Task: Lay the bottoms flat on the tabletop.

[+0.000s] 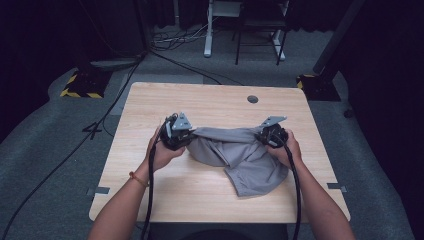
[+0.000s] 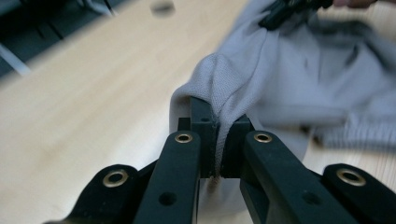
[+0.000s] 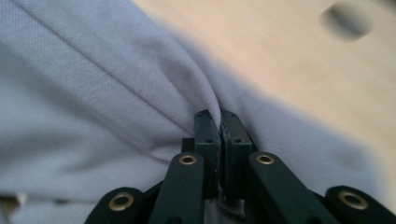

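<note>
The grey shirt lies a little right of the middle of the table, its upper edge pulled into a taut band between your two hands while the rest sags down toward the near edge in loose folds.

Your left tongs are clamped on a bunched pinch of the knit at the shirt's left end, with the fabric wedged between the pads and rising above them. Your right tongs are closed tight on a fold at the other end (only a thin layer seems caught there). From above, the left tongs and right tongs sit about level with each other, well back from the near edge of the table.

Mind the right grip: with so little cloth between the pads, a sharp pull apart could slide the fold out and drop that end.

The left pinch holds several layers, so lifting could haul up a wad instead of one edge, leaving the shirt twisted.

The hanging part still rests on the table, and dragging it could crumple it underneath.

The trailing cables run close beside your forearms; keep them off the cloth.
</note>
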Demonstrator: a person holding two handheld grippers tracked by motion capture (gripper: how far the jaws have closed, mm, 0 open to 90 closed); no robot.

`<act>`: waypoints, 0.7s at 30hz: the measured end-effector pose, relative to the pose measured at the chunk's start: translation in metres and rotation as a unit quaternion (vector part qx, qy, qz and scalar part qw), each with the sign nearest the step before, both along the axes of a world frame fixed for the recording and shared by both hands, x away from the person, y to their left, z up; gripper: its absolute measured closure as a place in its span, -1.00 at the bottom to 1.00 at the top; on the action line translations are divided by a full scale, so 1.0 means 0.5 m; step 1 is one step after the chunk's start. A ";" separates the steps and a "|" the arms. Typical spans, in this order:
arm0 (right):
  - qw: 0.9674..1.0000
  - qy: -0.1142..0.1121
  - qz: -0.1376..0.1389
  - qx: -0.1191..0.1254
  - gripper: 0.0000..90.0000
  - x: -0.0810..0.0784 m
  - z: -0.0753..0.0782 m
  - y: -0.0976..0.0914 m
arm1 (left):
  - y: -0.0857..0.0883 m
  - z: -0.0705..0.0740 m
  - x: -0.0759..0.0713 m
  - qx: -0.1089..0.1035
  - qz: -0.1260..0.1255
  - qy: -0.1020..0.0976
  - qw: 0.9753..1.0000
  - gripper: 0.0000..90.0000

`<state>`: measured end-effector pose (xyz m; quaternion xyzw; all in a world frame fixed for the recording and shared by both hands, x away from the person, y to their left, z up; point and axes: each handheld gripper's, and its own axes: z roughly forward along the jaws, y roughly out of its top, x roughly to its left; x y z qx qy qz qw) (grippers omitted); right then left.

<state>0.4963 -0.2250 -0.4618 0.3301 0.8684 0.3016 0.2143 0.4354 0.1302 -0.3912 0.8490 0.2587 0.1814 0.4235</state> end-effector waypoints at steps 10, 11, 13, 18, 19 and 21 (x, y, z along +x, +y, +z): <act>0.982 -0.167 -0.067 0.064 0.93 -0.022 0.214 -0.039 | -0.040 0.209 -0.053 0.036 -0.039 -0.093 0.994 0.89; 0.982 -0.166 -0.066 0.067 0.92 -0.025 0.216 -0.043 | -0.047 0.205 -0.067 0.041 -0.057 -0.085 0.994 0.89; 0.984 -0.151 -0.053 0.076 0.91 -0.036 0.206 -0.053 | -0.059 0.180 -0.082 0.069 -0.068 -0.077 0.992 0.89; 0.995 -0.084 0.012 0.054 0.79 -0.082 0.129 -0.069 | -0.068 0.083 -0.119 0.105 -0.110 -0.018 0.988 0.86; 0.996 -0.066 0.029 0.042 0.75 -0.094 0.112 -0.070 | -0.068 0.056 -0.130 0.112 -0.125 0.003 0.986 0.84; 0.997 -0.055 0.041 0.033 0.75 -0.105 0.100 -0.071 | -0.069 0.006 -0.154 0.121 -0.142 0.039 0.982 0.84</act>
